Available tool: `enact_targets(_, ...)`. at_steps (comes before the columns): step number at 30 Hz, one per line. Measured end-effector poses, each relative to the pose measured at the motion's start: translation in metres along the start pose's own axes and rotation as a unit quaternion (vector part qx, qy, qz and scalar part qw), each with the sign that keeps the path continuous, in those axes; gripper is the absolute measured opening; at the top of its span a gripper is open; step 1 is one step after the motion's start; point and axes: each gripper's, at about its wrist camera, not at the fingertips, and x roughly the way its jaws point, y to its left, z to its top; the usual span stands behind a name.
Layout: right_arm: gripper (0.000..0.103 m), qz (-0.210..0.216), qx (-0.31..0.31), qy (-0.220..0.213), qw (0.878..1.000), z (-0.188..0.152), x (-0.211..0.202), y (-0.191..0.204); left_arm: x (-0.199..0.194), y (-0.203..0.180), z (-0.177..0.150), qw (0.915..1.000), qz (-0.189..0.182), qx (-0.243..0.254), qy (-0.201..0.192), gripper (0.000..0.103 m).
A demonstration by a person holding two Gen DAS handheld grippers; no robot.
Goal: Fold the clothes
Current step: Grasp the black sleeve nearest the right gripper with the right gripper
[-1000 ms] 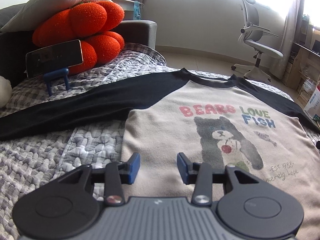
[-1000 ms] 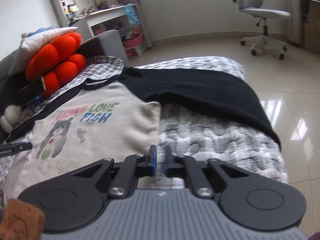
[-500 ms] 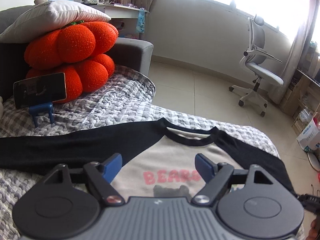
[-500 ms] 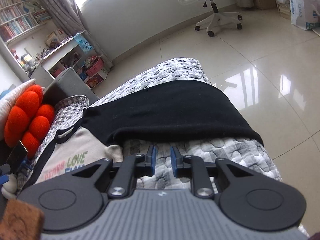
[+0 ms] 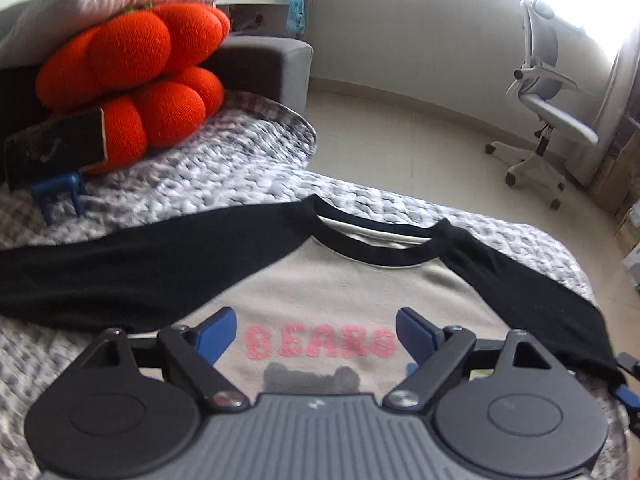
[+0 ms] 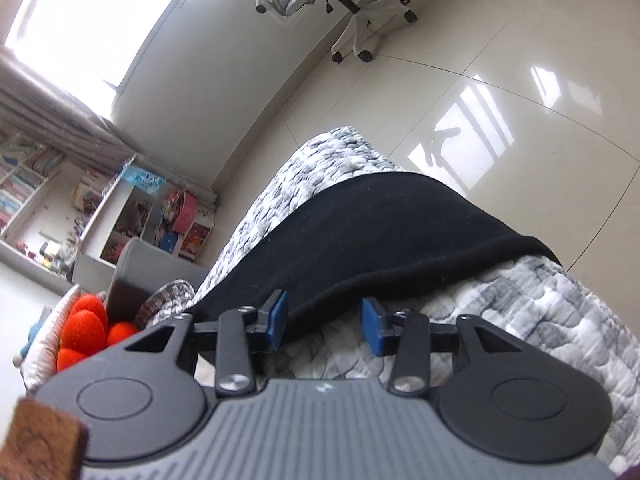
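Through your left wrist camera, the left gripper (image 5: 316, 330) hangs over the shirt (image 5: 344, 292), which lies flat, chest up, on the quilt (image 5: 224, 176); its jaws have just been spreading wide and hold nothing. Through your right wrist camera, the right gripper (image 6: 323, 322), jaws just opened partway, straddles the lower edge of the black sleeve (image 6: 384, 236), probably lined up to pinch it for folding inward.

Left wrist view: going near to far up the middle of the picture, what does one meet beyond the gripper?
Left gripper → pink BEARS lettering on the shirt's beige chest → black collar → grey quilted cover → pale floor → far wall.
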Motion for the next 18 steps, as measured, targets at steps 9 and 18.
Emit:
enact_targets(9, 0.037, -0.016, 0.1, -0.069, 0.993, 0.003, 0.002, -0.005, 0.009, -0.003, -0.001, 0.9991, -0.029, -0.016, 0.028, 0.087)
enact_targets(18, 0.018, -0.1, -0.096, -0.15, 0.979, -0.016, 0.01, 0.043, 0.016, 0.018, 0.005, 0.9978, -0.023, -0.048, 0.039, 0.087)
